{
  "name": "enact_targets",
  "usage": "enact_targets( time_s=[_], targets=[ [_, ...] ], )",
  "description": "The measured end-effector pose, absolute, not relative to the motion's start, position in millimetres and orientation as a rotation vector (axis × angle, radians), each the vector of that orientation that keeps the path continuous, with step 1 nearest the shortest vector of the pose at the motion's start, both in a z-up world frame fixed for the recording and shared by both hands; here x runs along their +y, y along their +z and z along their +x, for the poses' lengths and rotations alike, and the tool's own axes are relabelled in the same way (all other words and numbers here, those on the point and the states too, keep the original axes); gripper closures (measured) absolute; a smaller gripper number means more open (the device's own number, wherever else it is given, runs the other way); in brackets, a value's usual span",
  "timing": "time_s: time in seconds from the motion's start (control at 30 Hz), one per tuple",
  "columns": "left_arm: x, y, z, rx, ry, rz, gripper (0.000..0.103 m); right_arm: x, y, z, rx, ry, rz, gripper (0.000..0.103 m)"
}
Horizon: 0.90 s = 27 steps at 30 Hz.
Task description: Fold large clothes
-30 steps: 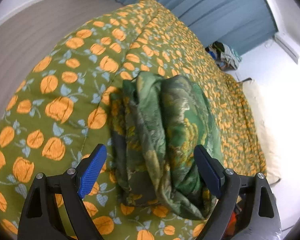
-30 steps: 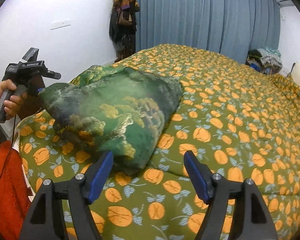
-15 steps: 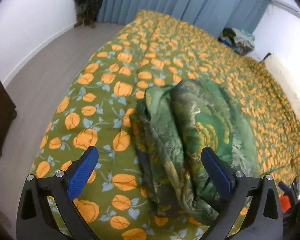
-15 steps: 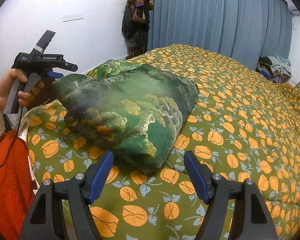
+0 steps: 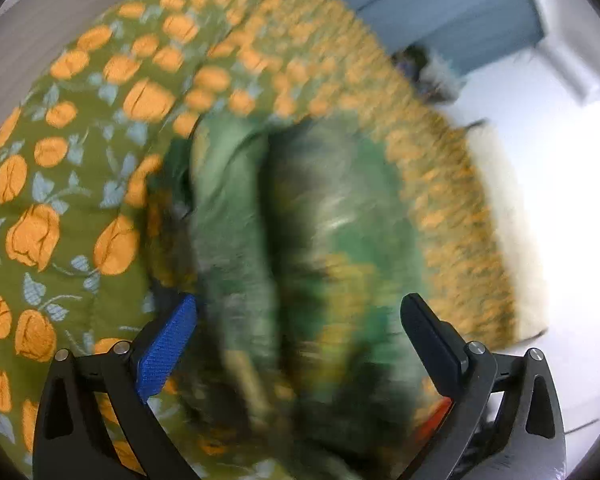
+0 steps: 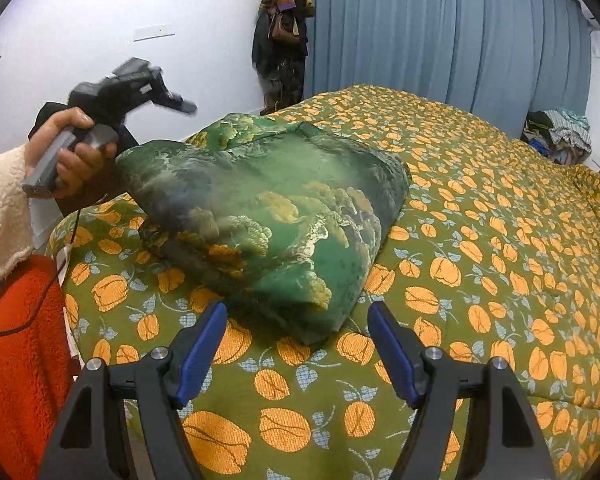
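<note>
One folded green garment [image 6: 268,216] lies on one floral bedspread [image 6: 480,240]. Two grippers show: the left gripper [image 5: 300,344] and the right gripper [image 6: 298,344]. One hand [image 6: 70,148], one curtain [image 6: 440,32].

Left wrist view looks steeply down, close over the folded green garment [image 5: 308,240] on the bed [image 5: 60,184], heavily blurred; right wrist view sits lower at the near bed edge, facing the far blue curtain [image 6: 440,36]; both share the garment, bedspread and the far-right clothes pile [image 6: 560,132].
</note>
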<state>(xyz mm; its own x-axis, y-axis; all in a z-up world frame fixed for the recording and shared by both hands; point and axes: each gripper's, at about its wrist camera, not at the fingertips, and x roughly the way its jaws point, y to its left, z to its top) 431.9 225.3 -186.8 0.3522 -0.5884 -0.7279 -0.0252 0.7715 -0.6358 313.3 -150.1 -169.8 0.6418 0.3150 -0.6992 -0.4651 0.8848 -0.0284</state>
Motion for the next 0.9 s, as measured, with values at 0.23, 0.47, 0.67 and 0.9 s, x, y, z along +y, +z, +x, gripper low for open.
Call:
enact_targets(
  time_s=[0.23,0.47,0.67,0.9],
  targets=[
    [227,-234,440,1.211,-0.428,-0.652,0.000,-176,-170,350,0.823,0.434,-0.118,0.028],
    [224,-251,446,1.222,-0.513,-0.681,0.000,-228,-215,457,1.036,0.587,0.306,0.028],
    [219,-264,460,1.247,-0.587,-0.736,0.000,-225,-277,513,1.108,0.787,0.687,0.023],
    [197,-270,483,1.270,-0.629,-0.688,0.000,-174,-299,575,1.267,0.819,0.552,0.006]
  ],
)
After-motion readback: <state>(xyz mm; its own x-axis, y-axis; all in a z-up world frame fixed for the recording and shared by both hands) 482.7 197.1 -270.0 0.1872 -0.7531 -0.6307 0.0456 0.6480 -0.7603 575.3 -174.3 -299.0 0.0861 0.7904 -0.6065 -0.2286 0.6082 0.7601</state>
